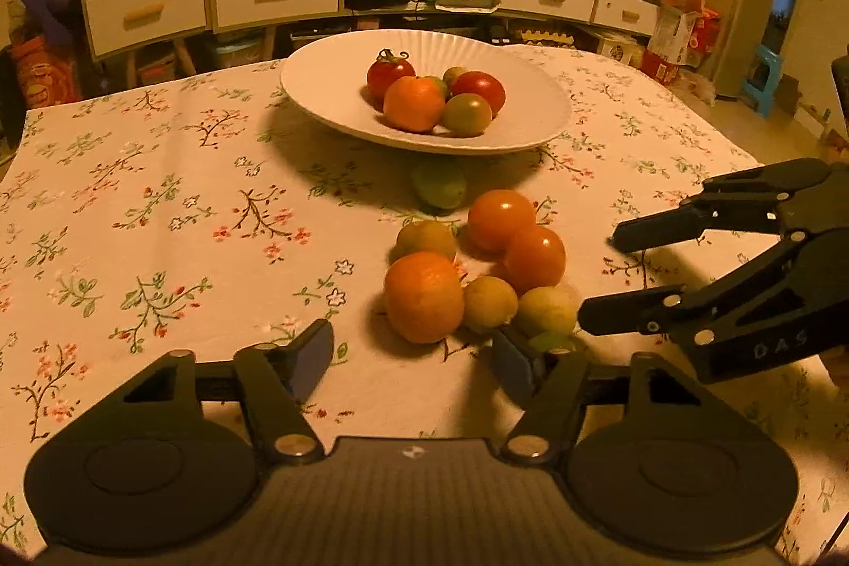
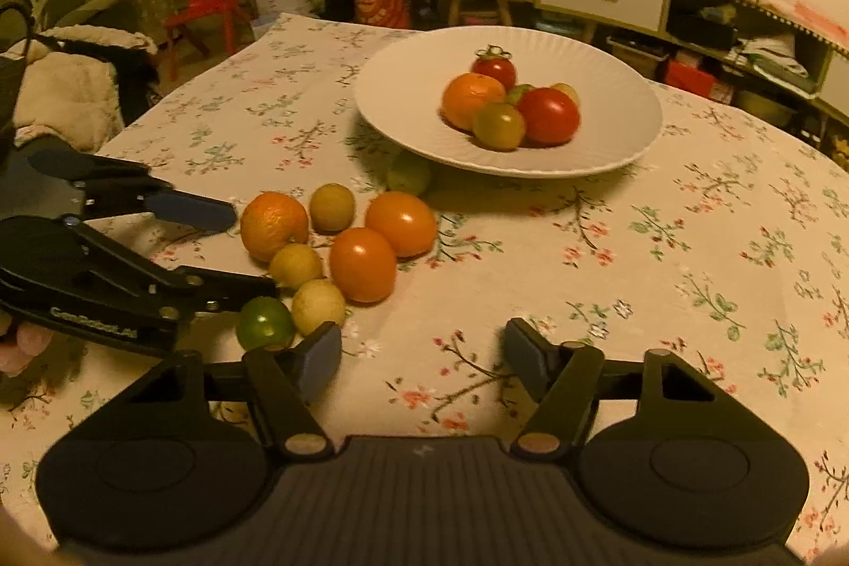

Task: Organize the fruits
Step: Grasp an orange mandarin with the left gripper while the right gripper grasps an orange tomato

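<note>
Both pairs of jaws stand apart with nothing between them — the left gripper (image 1: pixel 414 362) hangs just short of the loose fruit, the right gripper (image 2: pixel 422 354) over bare tablecloth (image 2: pixel 663 279) beside it. The loose pile lies on the middle of the table, in front of the white plate (image 1: pixel 329 88): a mandarin (image 1: pixel 423 296), two orange tomatoes (image 1: pixel 501 220), several small pale-green fruits (image 1: pixel 489 304) and one green one (image 1: pixel 439 186) tucked against the plate's near rim. These look light, round, smooth and apt to roll; the tomatoes probably bruise or split under a hard squeeze, so a gentle hold across the widest part seems best. The plate holds two red tomatoes (image 2: pixel 547 115), another mandarin (image 2: pixel 472 99) and some greenish fruit.
</note>
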A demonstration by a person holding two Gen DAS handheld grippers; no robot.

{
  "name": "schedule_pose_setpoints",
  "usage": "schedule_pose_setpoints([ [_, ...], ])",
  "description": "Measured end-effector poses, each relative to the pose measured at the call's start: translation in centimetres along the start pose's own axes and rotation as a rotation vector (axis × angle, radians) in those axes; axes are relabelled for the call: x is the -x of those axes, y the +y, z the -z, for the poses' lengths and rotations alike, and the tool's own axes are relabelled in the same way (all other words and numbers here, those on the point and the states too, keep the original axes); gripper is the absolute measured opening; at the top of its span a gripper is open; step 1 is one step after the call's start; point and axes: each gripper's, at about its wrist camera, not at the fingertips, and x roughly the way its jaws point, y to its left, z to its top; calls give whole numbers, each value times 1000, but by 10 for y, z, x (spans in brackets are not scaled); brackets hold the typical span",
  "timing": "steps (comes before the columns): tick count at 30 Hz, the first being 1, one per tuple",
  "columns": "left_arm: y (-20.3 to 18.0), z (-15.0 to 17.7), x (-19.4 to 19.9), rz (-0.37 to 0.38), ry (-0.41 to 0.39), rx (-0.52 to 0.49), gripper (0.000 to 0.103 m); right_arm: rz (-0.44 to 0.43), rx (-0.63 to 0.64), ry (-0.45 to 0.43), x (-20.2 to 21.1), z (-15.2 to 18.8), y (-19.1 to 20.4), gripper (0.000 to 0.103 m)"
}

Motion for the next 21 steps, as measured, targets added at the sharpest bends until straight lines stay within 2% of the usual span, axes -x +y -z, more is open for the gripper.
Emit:
schedule_pose_setpoints([
  [3, 1, -3, -1, 16, -4, 12, 51, -18, -13, -6, -2, -4, -1, 55],
  [5, 3, -4, -1, 17, -5, 17, 47, -31, -27, -9, -4, -6, -1, 51],
  [10, 4, -5, -2, 13, -10, 29, 41, -68, -76, -12, -8, -12, -3, 50],
  [14, 4, -5, -2, 14, -12, 34, 31, -86, -88, -11, -11, -15, 0, 49],
  [21, 4, -7, -2, 10, -7, 42, 31, -95, -82, -9, -13, -17, 5, 40],
])
